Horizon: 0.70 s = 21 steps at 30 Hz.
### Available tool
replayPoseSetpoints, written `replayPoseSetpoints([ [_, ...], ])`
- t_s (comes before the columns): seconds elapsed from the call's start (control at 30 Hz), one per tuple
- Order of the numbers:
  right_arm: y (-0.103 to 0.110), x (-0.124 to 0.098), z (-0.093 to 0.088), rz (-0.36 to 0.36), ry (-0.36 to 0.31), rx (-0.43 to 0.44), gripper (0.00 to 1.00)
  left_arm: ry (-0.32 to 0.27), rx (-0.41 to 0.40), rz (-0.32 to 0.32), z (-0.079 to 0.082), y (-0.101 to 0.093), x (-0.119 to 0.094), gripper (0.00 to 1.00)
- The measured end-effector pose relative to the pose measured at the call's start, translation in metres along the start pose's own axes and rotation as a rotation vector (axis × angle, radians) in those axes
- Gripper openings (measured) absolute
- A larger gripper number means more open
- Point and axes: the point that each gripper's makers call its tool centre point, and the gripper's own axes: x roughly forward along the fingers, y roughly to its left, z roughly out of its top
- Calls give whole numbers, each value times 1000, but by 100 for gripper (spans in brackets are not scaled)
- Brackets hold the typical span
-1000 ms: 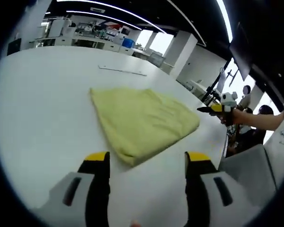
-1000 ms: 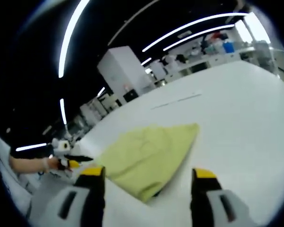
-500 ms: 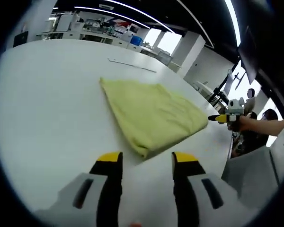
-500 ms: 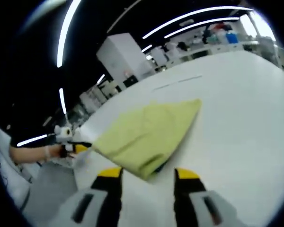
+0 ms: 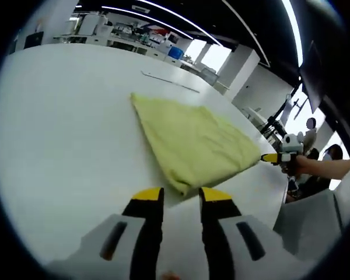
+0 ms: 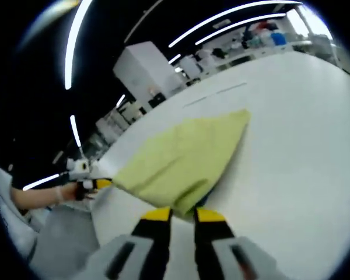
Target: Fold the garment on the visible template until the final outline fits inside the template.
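In the left gripper view, your left gripper (image 5: 181,197) sits with its yellow-tipped jaws drawn narrow, a slim gap between them, and the nearest corner of the folded yellow-green garment (image 5: 192,140) lies just ahead of the tips on the white table (image 5: 58,128); whether the jaws actually pinch the cloth cannot be told. In the right gripper view, your right gripper (image 6: 183,213) is likewise narrowed, its jaws close together right at the garment's (image 6: 181,160) near corner, with the same doubt about contact. A thin grey line (image 5: 169,81) marks the table beyond the garment, far from both tools.
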Motion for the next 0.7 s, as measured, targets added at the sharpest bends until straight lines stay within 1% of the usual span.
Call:
replayPoseSetpoints([
  [0.1,-4,3,0,-9,-3,13,6,0,1,2,0,2,2,18],
  [0.17,-4,2,0,-15,-4,17,4,4,5,3,0,2,2,12],
  [0.2,-5,1,0,-16,-5,19,0,10,8,3,-2,2,1,6],
  [0.23,-6,1,0,-20,-3,19,0,13,9,1,-2,1,1,1],
  [0.27,-5,-1,0,-22,-5,24,0,9,4,-3,-2,-1,-1,0],
  [0.33,-4,-3,0,-13,-4,42,0,1,8,1,0,-1,-3,0],
  [0.47,-4,-5,0,-5,0,48,0,2,6,2,1,-1,-5,0],
  [0.53,-7,-8,1,-2,4,44,0,-2,33,5,2,-1,-8,0],
  [0.57,-8,-9,2,0,5,43,0,-1,30,-1,2,-1,-9,0],
  [0.63,-8,-12,3,4,6,40,0,6,30,6,2,2,-13,0],
  [0.7,-11,-15,4,6,6,40,0,0,37,19,4,8,-16,0],
])
